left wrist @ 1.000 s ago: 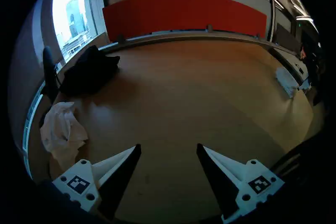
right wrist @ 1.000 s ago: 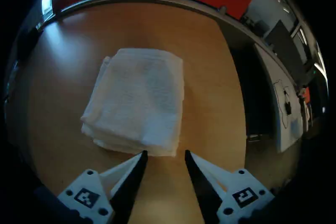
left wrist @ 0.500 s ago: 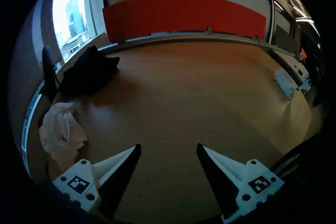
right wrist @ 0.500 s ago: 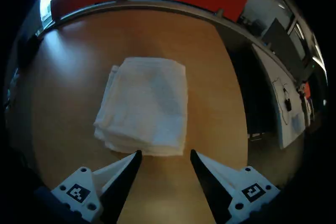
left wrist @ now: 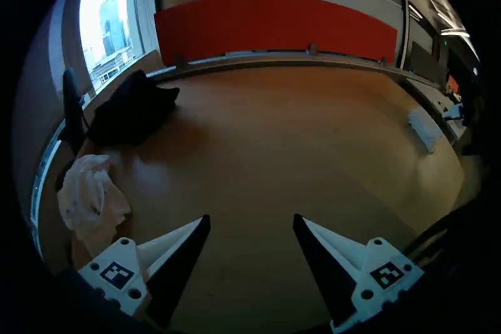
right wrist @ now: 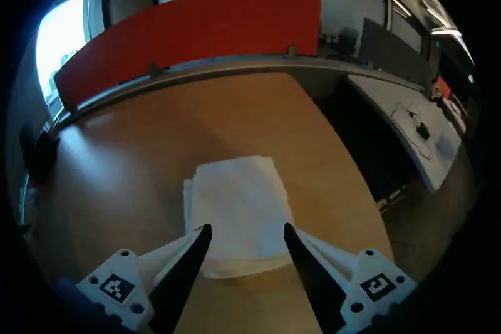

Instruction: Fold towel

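a neat towel that could be messed up

the towel is seen folded into a flat white stack on the wooden counter, right in front of the right tongs. the right tongs are held apart, with one tip over each side of the near end of the stack. nothing is squeezed by them. it cannot be told from this low view if the tips touch the cloth or are just above it.

the left tongs are held apart too, over a bare part of the counter, with nothing between them. a crumpled white cloth is seen near them, off to their left, by the counter's edge.

the fold looks done, so the main danger is that it gets undone. if the right tongs are closed now, just the top layers may be pinched, and the stack would be pulled open when lifted. if the tips are pushed or dragged across it, the layers could be slid out of line. the counter's edge is close on the towel's right side, so a hard push that way could send it over the side. the crumpled cloth could be knocked off in the same way if the left tongs are swung at it.
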A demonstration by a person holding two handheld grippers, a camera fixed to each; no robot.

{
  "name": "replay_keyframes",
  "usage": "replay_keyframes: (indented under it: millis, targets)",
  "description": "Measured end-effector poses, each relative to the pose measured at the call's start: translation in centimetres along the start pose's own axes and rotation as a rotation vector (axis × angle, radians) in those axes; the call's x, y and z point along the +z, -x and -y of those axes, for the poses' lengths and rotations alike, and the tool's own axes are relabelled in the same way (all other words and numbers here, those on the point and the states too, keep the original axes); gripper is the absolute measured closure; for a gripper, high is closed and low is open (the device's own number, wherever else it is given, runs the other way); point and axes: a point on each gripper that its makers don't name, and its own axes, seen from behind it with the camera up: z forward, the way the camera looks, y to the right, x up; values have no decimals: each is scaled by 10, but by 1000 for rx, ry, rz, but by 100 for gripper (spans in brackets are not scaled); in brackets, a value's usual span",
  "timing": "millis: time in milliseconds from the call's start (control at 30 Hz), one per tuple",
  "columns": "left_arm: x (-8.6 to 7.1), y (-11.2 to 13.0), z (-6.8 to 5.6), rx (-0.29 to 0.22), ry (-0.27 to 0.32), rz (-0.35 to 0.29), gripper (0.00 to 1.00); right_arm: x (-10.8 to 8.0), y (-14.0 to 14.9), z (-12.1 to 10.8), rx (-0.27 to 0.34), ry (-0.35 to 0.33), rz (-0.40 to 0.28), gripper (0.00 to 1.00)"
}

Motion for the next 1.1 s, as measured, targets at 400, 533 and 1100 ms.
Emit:
replay_keyframes:
  millis: [400, 533, 1100]
  targets:
    - [3, -4, 2, -21, 9, -9, 2, -4, -21, 17, 24, 26, -101, 11]
    - [4, -5, 3, -18, 11, -11, 2, -10, -33, 24, 5, 42, -173, 11]
    - [10, -15, 7, -29, 14, -28, 2, -45, -88, 71, 22, 29, -465, 11]
